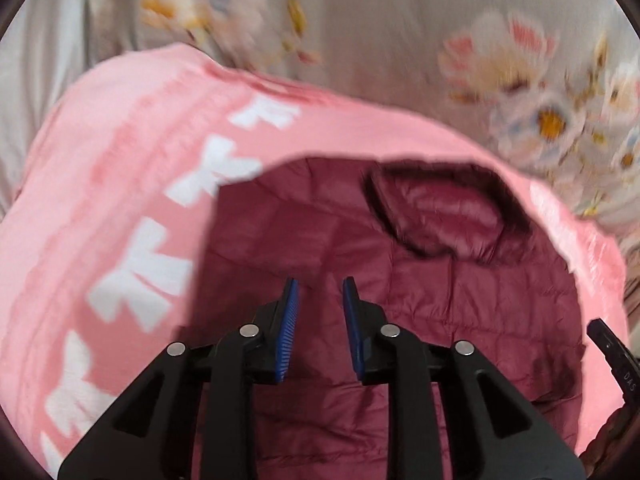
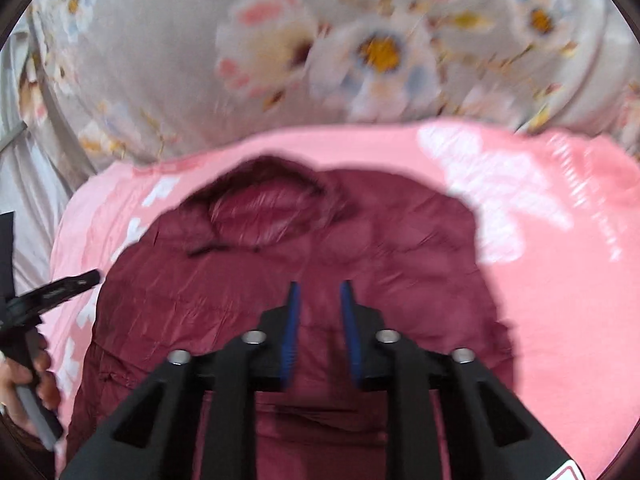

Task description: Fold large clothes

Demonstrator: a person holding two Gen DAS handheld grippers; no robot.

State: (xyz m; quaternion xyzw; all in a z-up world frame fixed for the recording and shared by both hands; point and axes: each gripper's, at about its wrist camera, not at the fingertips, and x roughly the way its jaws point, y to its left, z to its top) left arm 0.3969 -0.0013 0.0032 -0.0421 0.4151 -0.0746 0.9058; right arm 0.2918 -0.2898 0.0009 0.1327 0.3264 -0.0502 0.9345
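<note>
A maroon quilted puffer jacket [image 1: 400, 304] [image 2: 280, 288] lies flat on a pink blanket, its shiny-lined hood [image 1: 444, 216] [image 2: 264, 216] at the far end. My left gripper [image 1: 321, 284] hovers over the jacket's body near its left edge, jaws a little apart with nothing between the blue pads. My right gripper [image 2: 320, 286] hangs over the middle of the jacket below the hood, its jaws likewise slightly apart and empty. The left gripper [image 2: 52, 292] also shows at the left edge of the right wrist view, held by a hand [image 2: 16, 384]. Both views are motion-blurred.
The pink blanket [image 1: 120, 200] [image 2: 560, 280] with white bow prints spreads around the jacket. Beyond it lies grey bedding with a floral print [image 1: 540, 80] [image 2: 360, 52]. The tip of the right gripper [image 1: 612, 356] pokes in at the right edge of the left wrist view.
</note>
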